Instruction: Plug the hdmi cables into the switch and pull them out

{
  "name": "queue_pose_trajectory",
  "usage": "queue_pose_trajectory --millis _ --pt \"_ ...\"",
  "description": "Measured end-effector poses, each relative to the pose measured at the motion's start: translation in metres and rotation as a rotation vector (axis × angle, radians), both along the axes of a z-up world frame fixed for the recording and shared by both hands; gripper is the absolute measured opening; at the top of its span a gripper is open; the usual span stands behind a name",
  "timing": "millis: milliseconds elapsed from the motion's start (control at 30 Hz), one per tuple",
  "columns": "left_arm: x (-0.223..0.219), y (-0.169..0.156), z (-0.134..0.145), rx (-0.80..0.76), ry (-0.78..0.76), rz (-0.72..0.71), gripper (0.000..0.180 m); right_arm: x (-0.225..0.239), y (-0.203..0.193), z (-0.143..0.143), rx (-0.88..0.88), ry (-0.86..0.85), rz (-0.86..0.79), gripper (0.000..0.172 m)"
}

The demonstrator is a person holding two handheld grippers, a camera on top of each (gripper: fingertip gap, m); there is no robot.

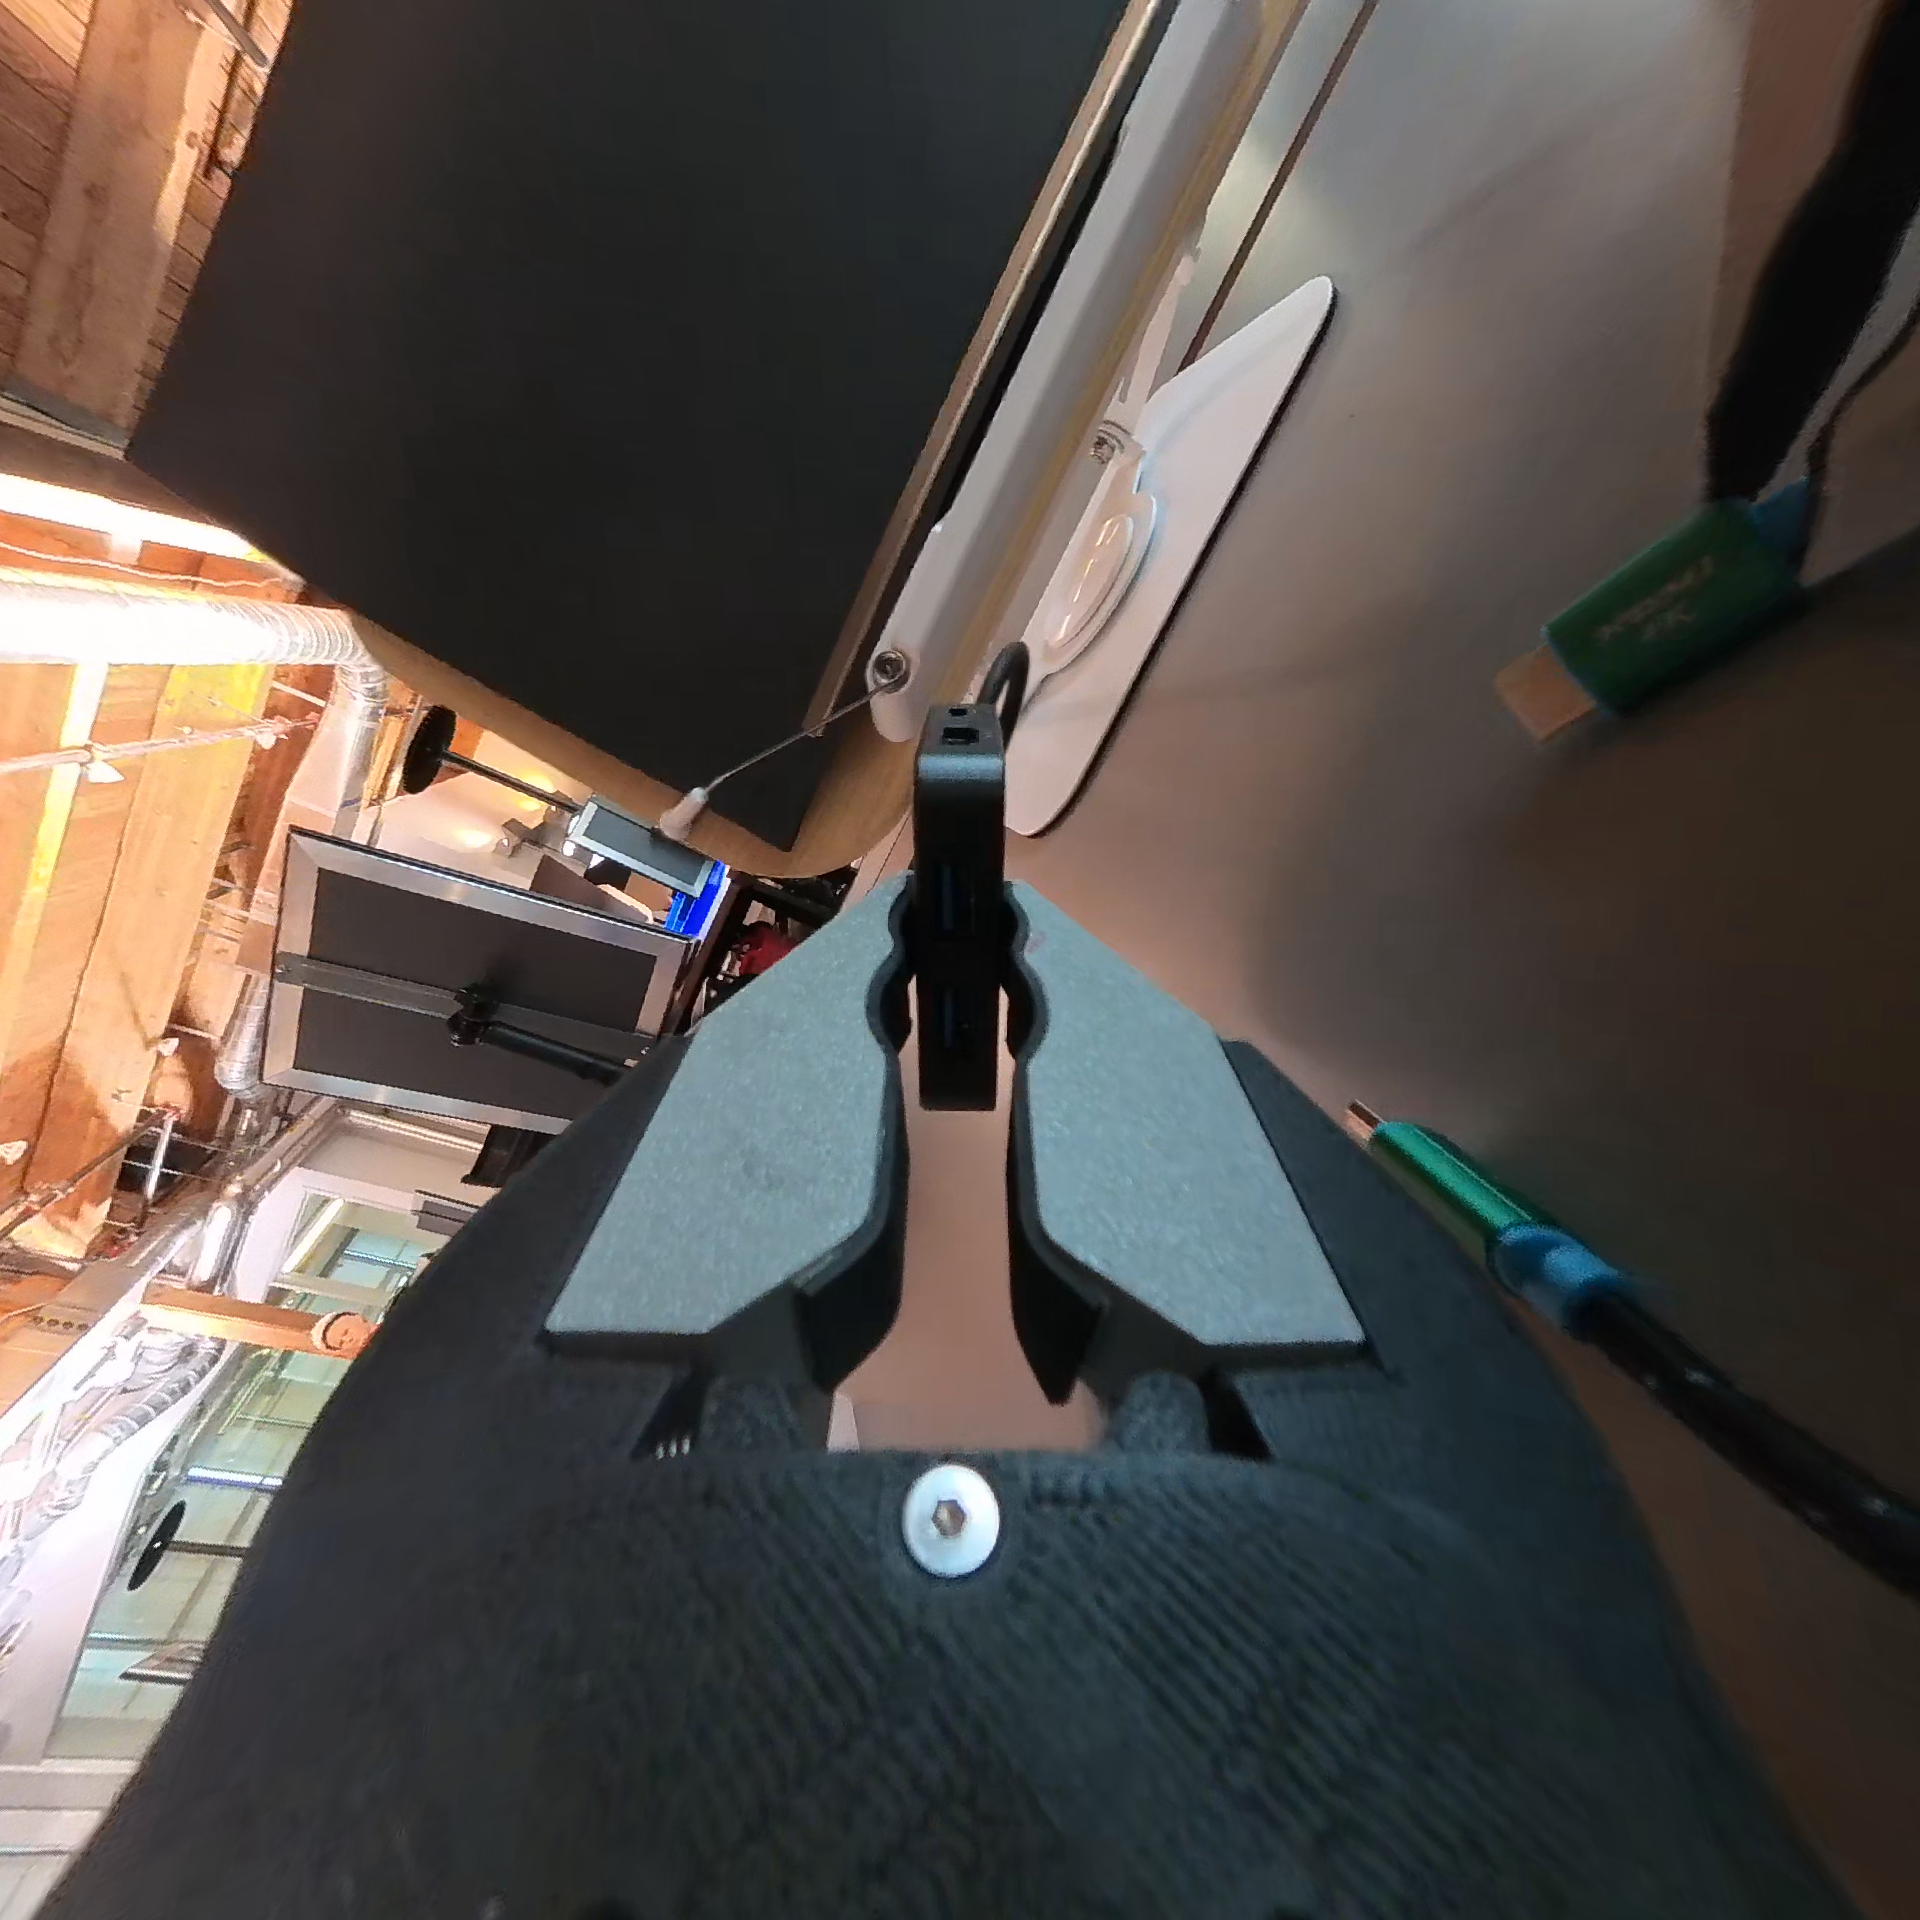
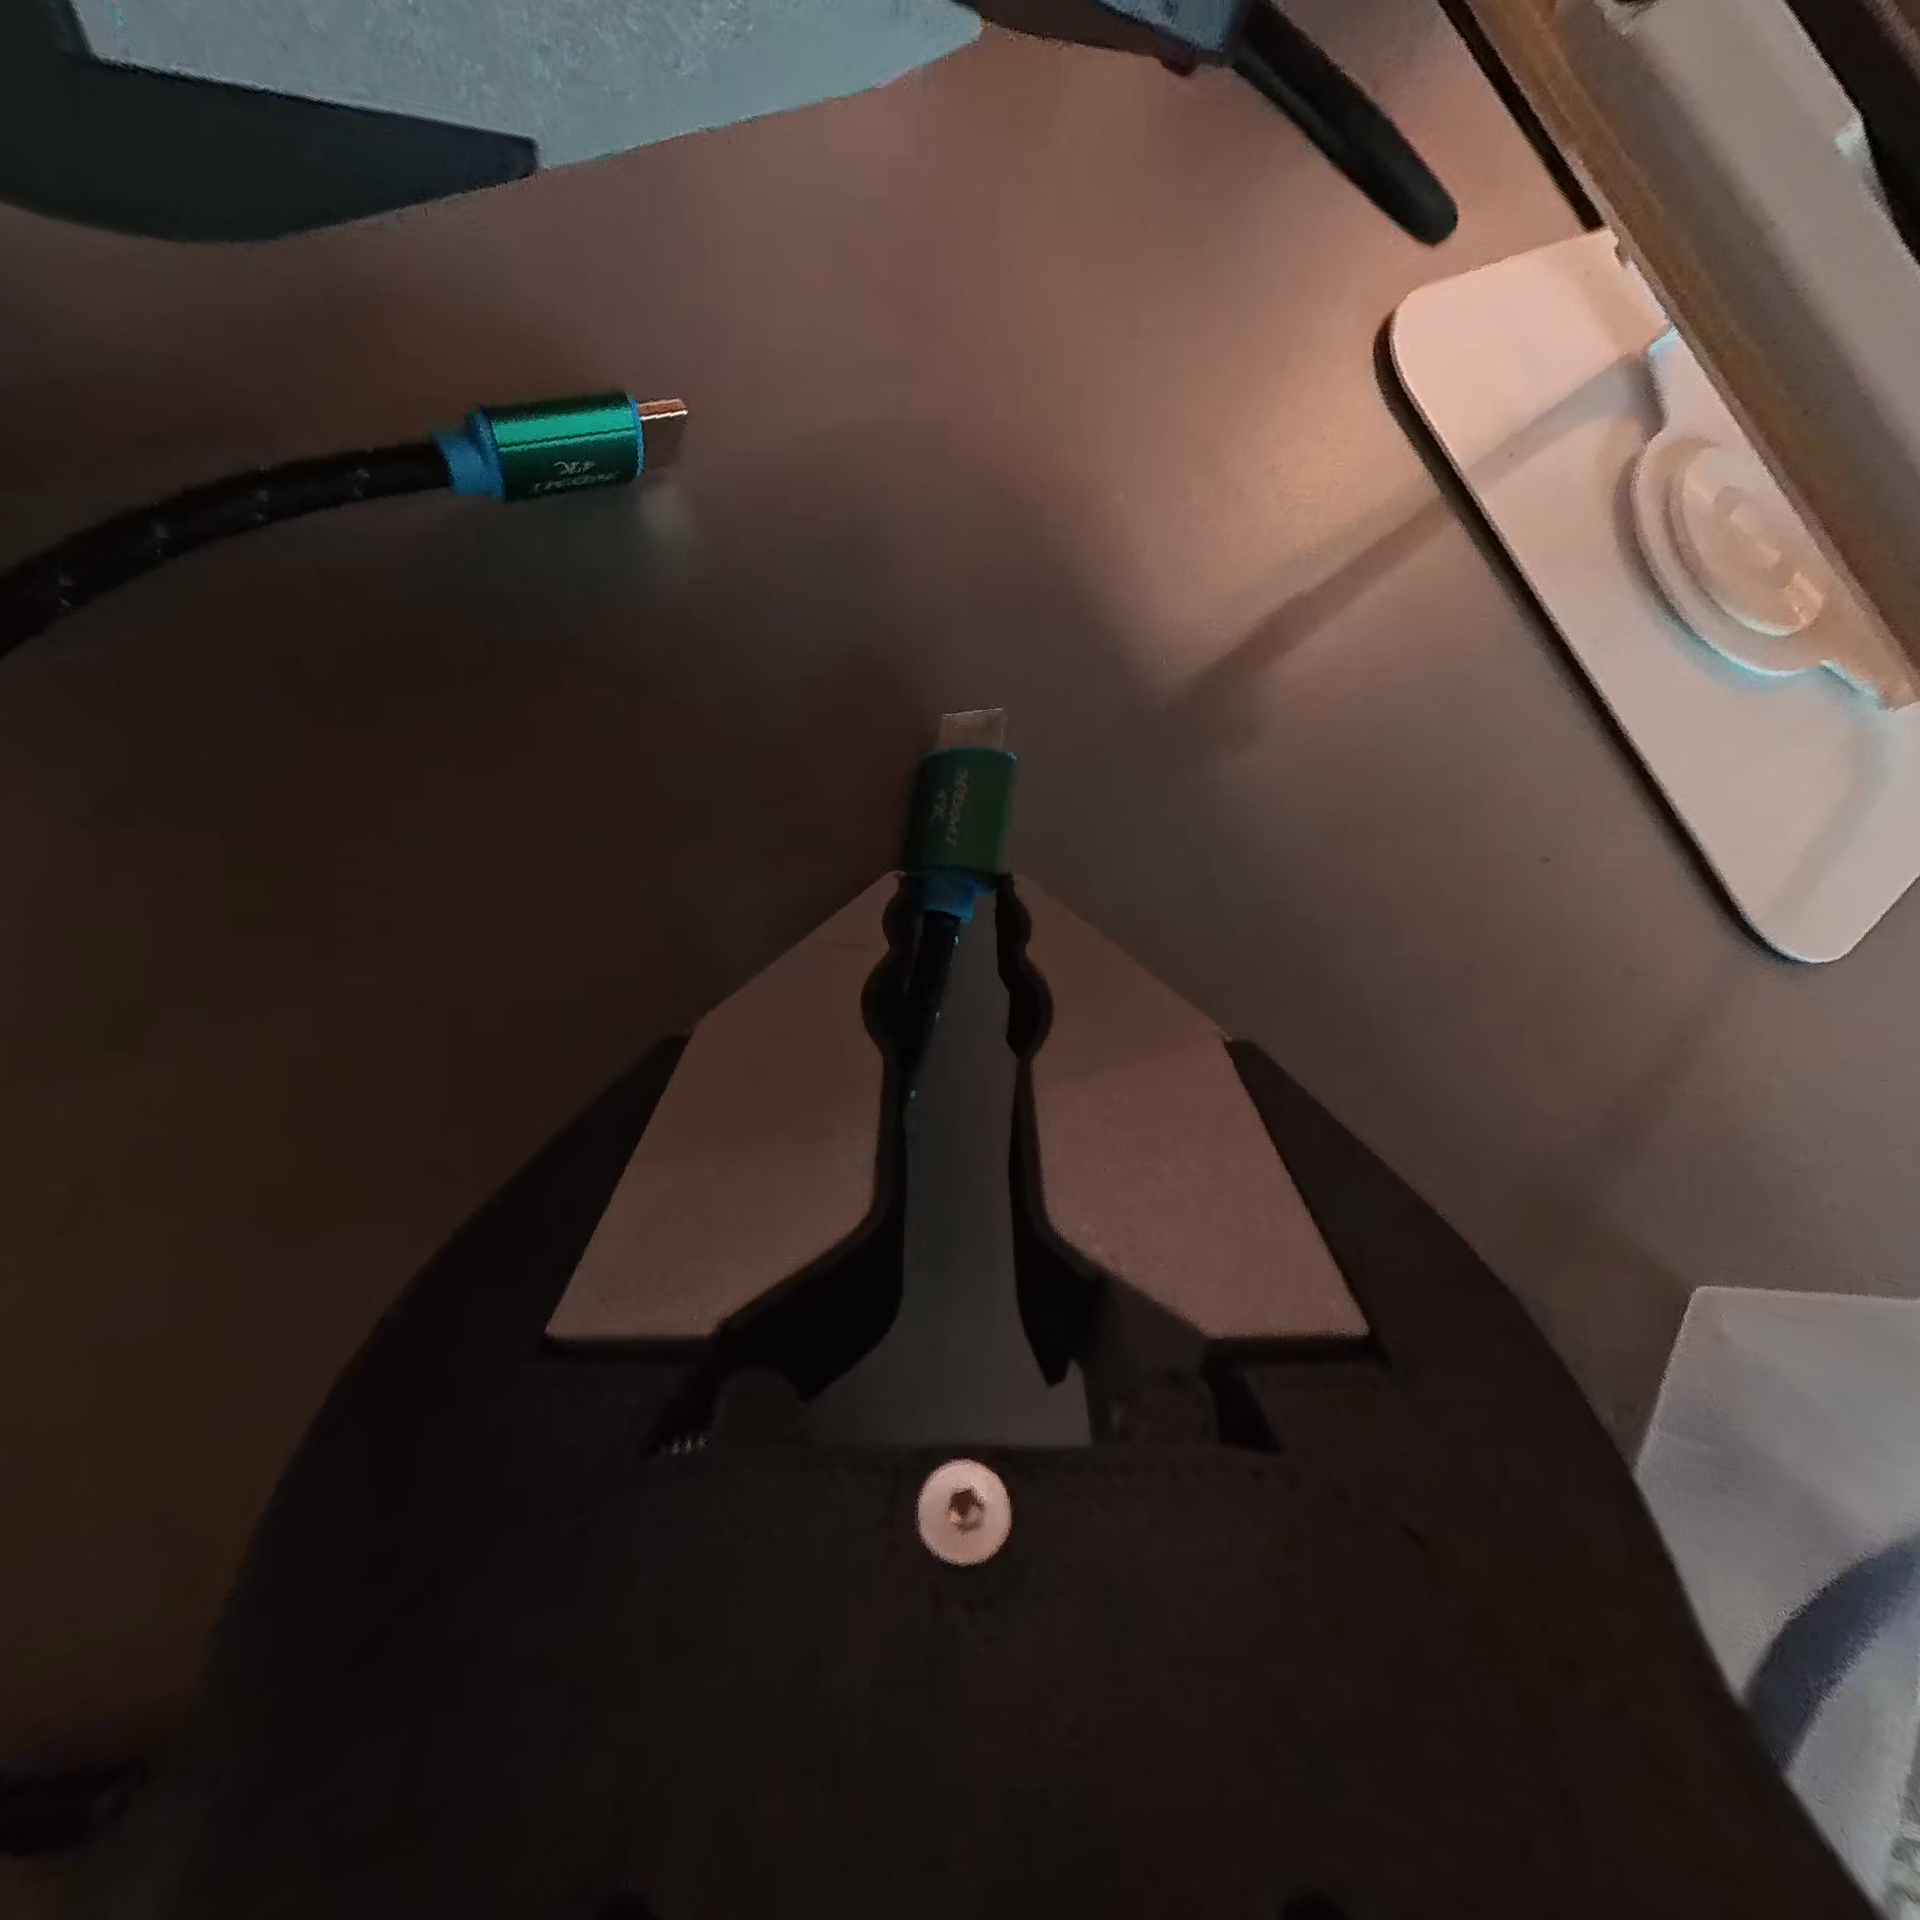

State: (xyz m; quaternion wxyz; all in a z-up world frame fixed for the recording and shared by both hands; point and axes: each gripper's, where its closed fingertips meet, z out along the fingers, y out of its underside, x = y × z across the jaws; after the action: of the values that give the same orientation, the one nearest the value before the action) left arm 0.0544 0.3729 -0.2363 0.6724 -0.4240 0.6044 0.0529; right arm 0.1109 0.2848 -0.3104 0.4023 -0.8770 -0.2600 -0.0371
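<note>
two plugs are loose, none seated. the left gripper (image 1: pixel 956 935) pinches the black switch (image 1: pixel 958 831) edge-on, off the brown table (image 1: pixel 1455 935). the right gripper (image 2: pixel 951 904) nips a green hdmi plug (image 2: pixel 961 821) at its blue collar (image 2: pixel 940 902) (a grip far back, probably weak); the plug may pivot or slip when pushed at a port. the other hdmi plug (image 2: pixel 566 445) lies well apart near the white stand base (image 2: pixel 1558 582).

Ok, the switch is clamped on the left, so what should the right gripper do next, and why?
Probably carry the green metal HDMI plug at the right gripper toward the thin black switch box in the left gripper: its ports look empty, and the second green plug lies loose on the table.
</note>
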Motion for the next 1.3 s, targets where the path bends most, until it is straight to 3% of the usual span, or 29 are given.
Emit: queue_pose_trajectory --millis 167,333,467,933,1300 --pt "0.000 0.001 0.001 -0.008 -0.013 -0.003 0.011 -0.003 -0.003 -0.005 -0.070 0.140 -0.017 0.008" --pt "0.002 -0.002 0.001 0.002 -0.002 -0.018 0.011 -0.004 -0.003 -0.004 -0.059 0.078 -0.008 0.008" --pt "0.001 -0.001 0.002 0.003 -0.005 -0.017 0.011 -0.009 -0.001 0.007 -0.016 0.126 0.000 0.007" --pt "0.007 -0.016 0.004 0.122 0.034 -0.081 0.011 -0.025 -0.007 0.045 -0.018 0.626 0.052 0.006" --pt "0.003 -0.029 0.008 0.288 0.063 -0.105 0.011 -0.035 -0.013 0.065 -0.058 0.904 0.117 0.006"
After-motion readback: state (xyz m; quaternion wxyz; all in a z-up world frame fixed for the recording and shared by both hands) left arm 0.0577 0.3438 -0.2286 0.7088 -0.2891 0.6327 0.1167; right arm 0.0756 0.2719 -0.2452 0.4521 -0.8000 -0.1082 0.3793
